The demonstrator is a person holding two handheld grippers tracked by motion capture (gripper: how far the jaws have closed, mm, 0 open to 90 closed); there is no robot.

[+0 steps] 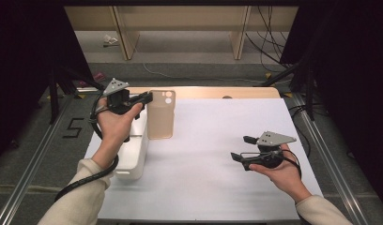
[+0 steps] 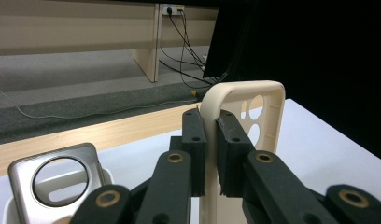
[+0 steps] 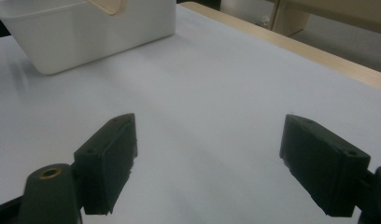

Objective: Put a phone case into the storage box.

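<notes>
A beige phone case (image 1: 160,119) with round camera holes hangs above the table's left side, held by its rim. My left gripper (image 1: 149,97) is shut on that rim; in the left gripper view the two black pads (image 2: 195,140) pinch the case's edge (image 2: 210,105), and the case (image 2: 265,114) stands upright beyond them. My right gripper (image 1: 241,147) hovers over the white table cover at the right, jaws wide apart. In the right gripper view nothing lies between its fingers (image 3: 109,154), and the gripper (image 3: 207,163) points toward the bin.
A white plastic bin (image 1: 133,154) stands at the table's left edge under my left forearm. It holds a silver-grey phone case (image 2: 55,175) with a large round hole. The bin (image 3: 86,32) sits far off in the right gripper view. The wooden table edge (image 1: 213,91) runs along the back.
</notes>
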